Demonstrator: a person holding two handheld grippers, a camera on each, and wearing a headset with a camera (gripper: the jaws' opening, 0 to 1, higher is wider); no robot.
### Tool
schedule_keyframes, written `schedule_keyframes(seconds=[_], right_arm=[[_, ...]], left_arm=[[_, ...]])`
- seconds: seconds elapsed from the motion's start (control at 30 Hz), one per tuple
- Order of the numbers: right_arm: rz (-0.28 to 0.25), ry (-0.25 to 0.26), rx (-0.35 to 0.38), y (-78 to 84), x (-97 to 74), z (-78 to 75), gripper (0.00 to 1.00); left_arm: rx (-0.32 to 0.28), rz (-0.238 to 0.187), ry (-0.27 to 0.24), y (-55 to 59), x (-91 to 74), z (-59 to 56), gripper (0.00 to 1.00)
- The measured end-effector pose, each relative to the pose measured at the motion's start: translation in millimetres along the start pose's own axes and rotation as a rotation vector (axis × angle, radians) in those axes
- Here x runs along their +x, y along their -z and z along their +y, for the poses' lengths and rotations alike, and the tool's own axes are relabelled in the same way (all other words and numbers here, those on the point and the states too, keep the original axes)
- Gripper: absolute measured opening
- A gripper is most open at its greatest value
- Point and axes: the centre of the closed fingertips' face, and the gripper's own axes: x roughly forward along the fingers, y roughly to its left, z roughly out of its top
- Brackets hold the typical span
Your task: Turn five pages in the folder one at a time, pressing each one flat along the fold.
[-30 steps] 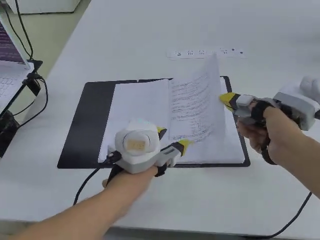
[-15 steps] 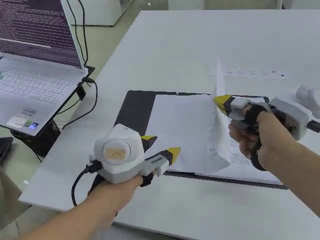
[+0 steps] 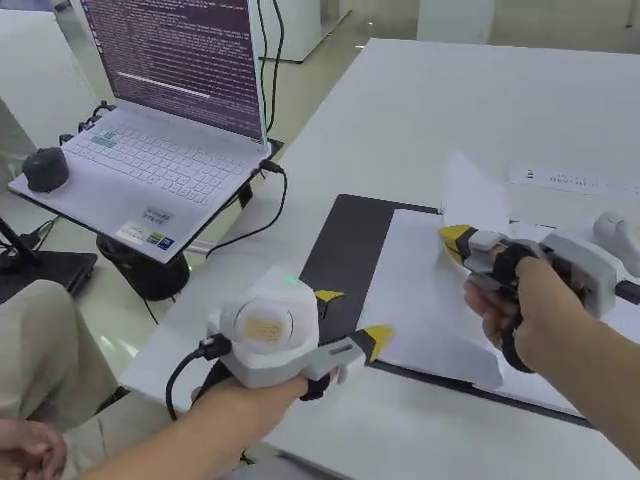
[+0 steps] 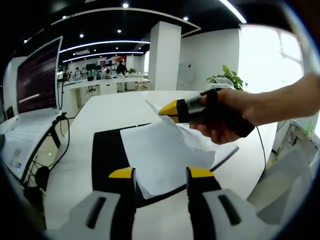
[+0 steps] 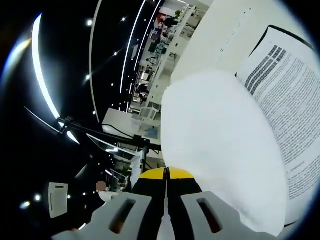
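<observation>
Now counting one folder point(image 3: 340, 250), open by the counter's point(image 3: 420, 100) left edge, and one raised page point(image 3: 420, 300), pinched tight in right claw point(image 3: 452, 240), swung from upright to draped leftward. Two claws: left claw point(image 3: 354, 317) over near edge, jaws apart as before.

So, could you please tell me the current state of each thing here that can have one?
folder: open, lying flat.
page: lifted and curved over the folder, pinched at its edge.
right gripper: shut on the page.
left gripper: open, holding nothing, by the folder's near edge.
laptop: lid open, screen lit with text.
</observation>
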Motion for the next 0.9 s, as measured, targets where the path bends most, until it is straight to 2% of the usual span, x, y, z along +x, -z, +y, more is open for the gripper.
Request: schedule_keyframes(seconds=[0.07,0.17,0.33,0.37,0.53,0.67,0.77,0.9], right_arm=[[0.01,0.007,0.01,6.3,9.9,-1.6,0.0],[0.029,0.044,0.01,17.1,29.2,-8.3,0.0],[0.081,0.136,-0.005,37.7,48.3,-34.1,0.0],[0.089,0.14,-0.017,40.5,51.3,-37.5,0.0],[0.131,0.193,-0.042,55.0,59.7,-59.4,0.0],[0.139,0.218,-0.053,59.9,63.9,-70.9,0.0],[0.146,0.228,-0.086,63.3,67.1,-77.2,0.0],[0.147,0.213,-0.094,65.5,66.9,-80.7,0.01]], left_arm=[[0.008,0.019,0.003,4.9,-1.1,3.0,0.39],[0.006,0.046,0.01,12.4,-1.8,6.9,0.39],[0.003,0.081,0.017,22.7,0.2,11.0,0.39],[0.002,0.09,0.022,25.6,1.2,11.1,0.39],[0.016,0.125,0.034,36.3,6.3,11.1,0.39],[0.003,0.147,0.038,43.5,10.8,10.6,0.39],[-0.001,0.16,0.04,48.5,14.1,9.6,0.39],[0.002,0.169,0.043,56.0,19.9,12.8,0.39]])
